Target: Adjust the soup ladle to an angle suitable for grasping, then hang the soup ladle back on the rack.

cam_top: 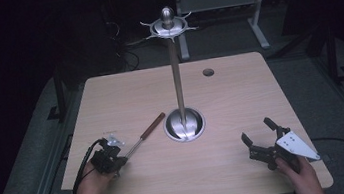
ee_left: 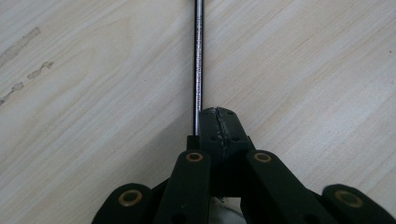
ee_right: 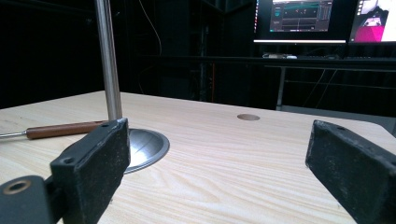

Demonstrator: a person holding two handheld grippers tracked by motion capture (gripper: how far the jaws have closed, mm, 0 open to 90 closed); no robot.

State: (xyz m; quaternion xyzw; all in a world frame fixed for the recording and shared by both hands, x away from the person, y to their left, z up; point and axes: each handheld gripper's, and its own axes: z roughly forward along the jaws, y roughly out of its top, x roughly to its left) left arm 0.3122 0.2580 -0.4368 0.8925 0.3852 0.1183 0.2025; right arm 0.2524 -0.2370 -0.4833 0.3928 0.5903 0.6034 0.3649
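My left gripper pinches the utensil by its thin, stiff, slippery-looking steel shaft; the wooden handle would grip better. My right gripper is spread.

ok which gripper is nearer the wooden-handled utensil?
Left. The left gripper has its fingers closed on the metal shaft of the wooden-handled utensil. The right gripper sits open on the far side of the steel stand, apart from it.
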